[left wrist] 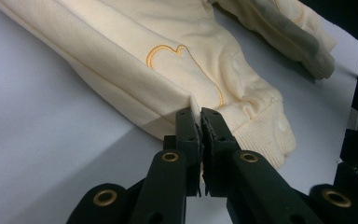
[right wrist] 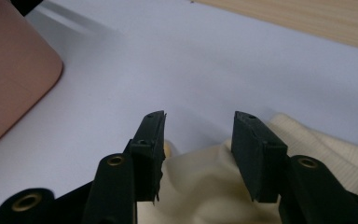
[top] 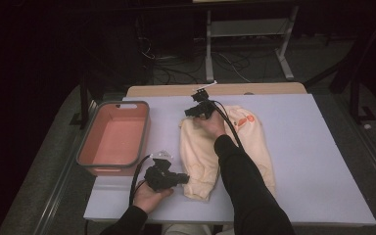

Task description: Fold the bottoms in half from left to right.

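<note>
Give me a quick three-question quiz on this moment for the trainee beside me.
1. True or false: the left gripper is clamped on a fold of the cream sweatshirt.
2. What stands left of the sweatshirt on the table? A) orange bin B) metal bowl C) cardboard box
3. What lies between the right gripper jaws?

Key
1. True: jaws together on the fabric edge.
2. A, the orange bin.
3. A bunch of the sweatshirt's far end; the jaws stand apart, not pressing it.

Garment (top: 254,147) right of bin (top: 115,139) (on table (top: 318,161))
</note>
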`<state>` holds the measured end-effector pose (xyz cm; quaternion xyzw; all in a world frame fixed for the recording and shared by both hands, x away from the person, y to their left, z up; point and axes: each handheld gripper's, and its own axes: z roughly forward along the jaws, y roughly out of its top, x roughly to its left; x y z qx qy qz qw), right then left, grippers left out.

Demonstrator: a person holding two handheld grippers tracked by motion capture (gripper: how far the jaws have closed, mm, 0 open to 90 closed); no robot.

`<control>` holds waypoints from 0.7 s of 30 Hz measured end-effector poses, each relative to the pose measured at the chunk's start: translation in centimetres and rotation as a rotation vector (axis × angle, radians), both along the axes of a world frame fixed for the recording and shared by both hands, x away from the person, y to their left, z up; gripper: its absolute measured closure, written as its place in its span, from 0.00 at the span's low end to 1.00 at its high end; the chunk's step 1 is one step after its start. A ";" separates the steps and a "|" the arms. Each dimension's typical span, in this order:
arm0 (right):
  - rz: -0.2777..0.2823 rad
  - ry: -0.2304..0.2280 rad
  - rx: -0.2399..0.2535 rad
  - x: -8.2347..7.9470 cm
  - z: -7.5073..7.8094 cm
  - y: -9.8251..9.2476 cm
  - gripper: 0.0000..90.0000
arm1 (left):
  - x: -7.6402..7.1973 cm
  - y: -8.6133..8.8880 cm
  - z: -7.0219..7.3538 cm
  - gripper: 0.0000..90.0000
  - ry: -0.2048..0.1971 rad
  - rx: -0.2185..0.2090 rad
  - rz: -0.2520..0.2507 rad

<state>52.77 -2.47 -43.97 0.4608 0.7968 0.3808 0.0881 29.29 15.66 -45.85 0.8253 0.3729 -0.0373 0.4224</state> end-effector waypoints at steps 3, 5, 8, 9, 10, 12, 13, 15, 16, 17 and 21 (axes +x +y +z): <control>0.001 0.017 -0.010 -0.1 -0.2 0.0 0.60 | 0.0 0.0 0.0 0.96 0.000 0.000 0.000; 0.006 0.015 -0.027 -0.3 -0.3 0.0 0.61 | 0.0 0.0 0.0 0.96 -0.001 0.000 0.000; 0.013 0.012 -0.052 -0.6 -0.8 -0.1 0.63 | 0.0 0.0 0.0 0.96 -0.001 0.000 0.000; 0.014 0.013 -0.056 -0.7 -0.9 -0.1 0.63 | 0.0 0.0 0.0 0.96 -0.002 0.000 0.000; 0.018 0.003 -0.058 -0.8 -1.1 -0.1 0.64 | 0.0 0.0 0.0 0.96 -0.002 0.000 0.001; 0.014 -0.005 -0.061 -1.0 -1.2 -0.1 0.69 | 0.0 -0.1 0.0 0.96 -0.003 0.001 0.001; 0.013 -0.014 -0.076 -1.0 -1.2 0.0 0.73 | 0.0 -0.1 0.0 0.96 -0.004 0.002 0.001; 0.005 -0.029 -0.110 -1.1 -1.2 0.2 0.84 | 0.0 -0.1 0.1 0.96 -0.005 0.005 0.001; 0.004 -0.033 -0.120 -1.1 -1.2 0.2 0.90 | 0.0 -0.1 0.1 0.96 -0.006 0.004 0.002; 0.005 -0.031 -0.123 -1.1 -1.2 0.1 0.94 | 0.0 -0.1 0.1 0.96 -0.008 0.003 0.002; 0.016 -0.024 -0.119 -1.0 -1.0 -0.2 0.97 | 0.0 -0.1 0.2 0.96 -0.010 -0.004 0.005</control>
